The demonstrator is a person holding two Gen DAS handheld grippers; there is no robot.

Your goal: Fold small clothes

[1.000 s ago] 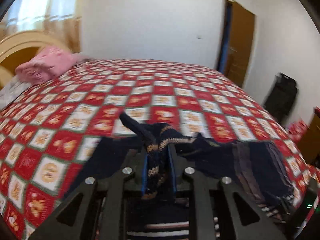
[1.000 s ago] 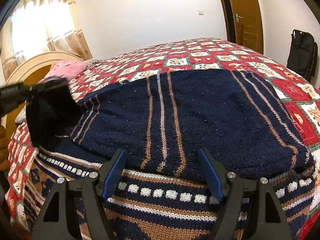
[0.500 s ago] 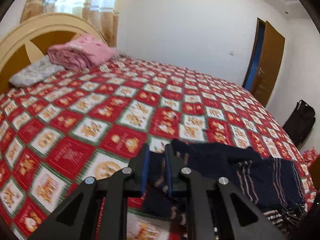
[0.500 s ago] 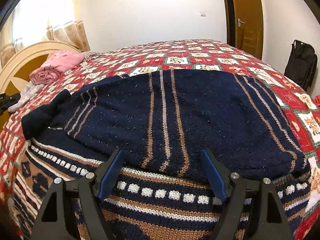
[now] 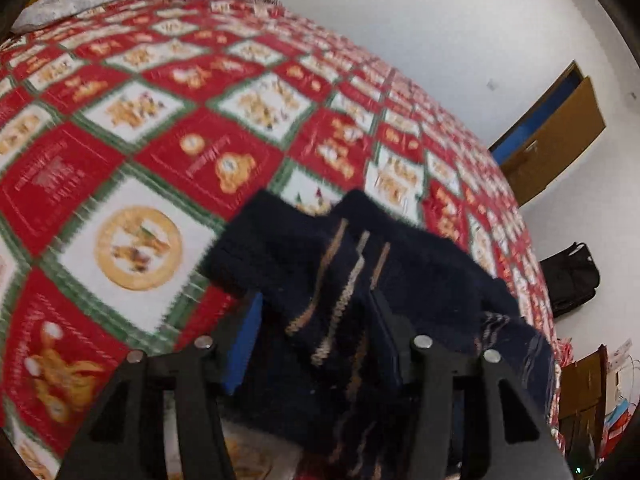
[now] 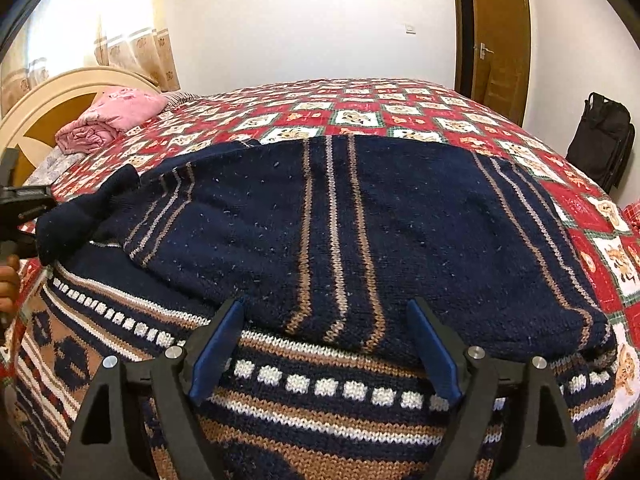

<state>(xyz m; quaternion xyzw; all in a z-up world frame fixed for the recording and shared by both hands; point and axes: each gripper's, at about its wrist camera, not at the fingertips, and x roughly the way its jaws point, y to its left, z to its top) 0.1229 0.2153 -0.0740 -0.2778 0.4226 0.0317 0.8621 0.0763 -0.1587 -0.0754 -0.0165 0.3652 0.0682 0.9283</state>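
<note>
Left gripper (image 5: 316, 344) spread around the navy striped knitted sweater's (image 6: 360, 220) sleeve at lower centre; right gripper (image 6: 324, 344) spread, hovering; sleeve-folding underway, next likely needs pinching.

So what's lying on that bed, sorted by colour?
Navy striped sweater: 1
Pink bundle of bedding: 1
Grey pillow: 1
Red patterned bedspread underneath: 1
Total: 4
</note>
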